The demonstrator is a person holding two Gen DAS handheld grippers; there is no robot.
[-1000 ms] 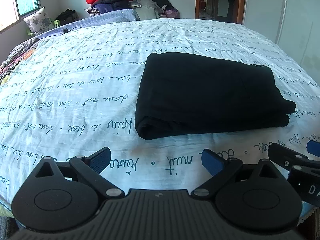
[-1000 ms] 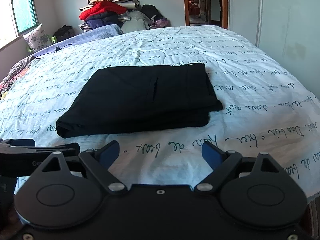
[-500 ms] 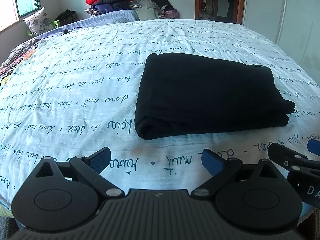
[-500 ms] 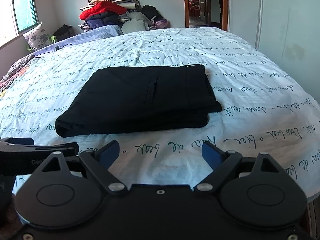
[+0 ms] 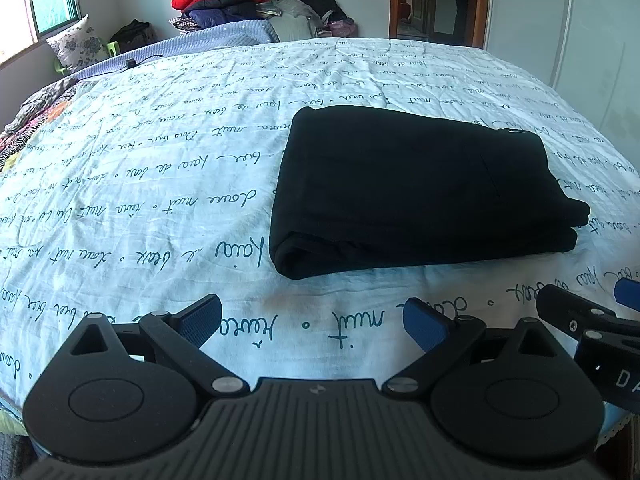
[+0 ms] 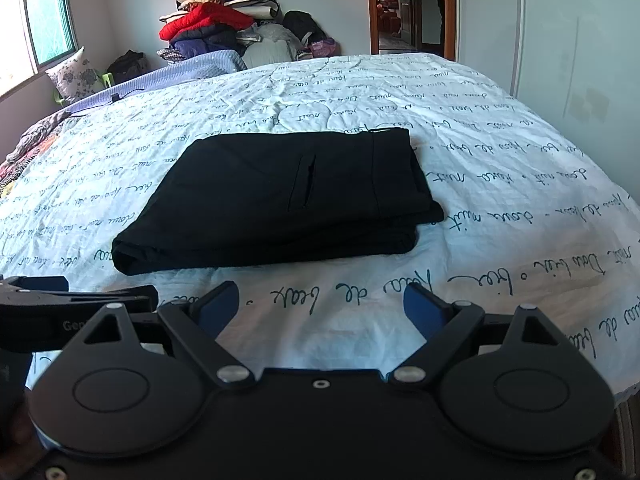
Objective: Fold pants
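Left wrist view shows the black pants [image 5: 416, 188] folded into a soft, limp stack near the bed's [image 5: 160, 200] front edge, best pinched at the thick rolled corner, while left gripper [image 5: 312, 320] and right gripper [image 6: 320, 306] hover released, grasping nothing.

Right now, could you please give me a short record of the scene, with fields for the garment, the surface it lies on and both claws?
garment: black fabric pants, folded into a flat stacked rectangle
surface: white bedsheet with dark handwriting print; pants lie on it
left claw: open, empty, short of the pants' near edge
right claw: open, empty, short of the pants' near edge
background: pile of red and dark clothes by the far wall
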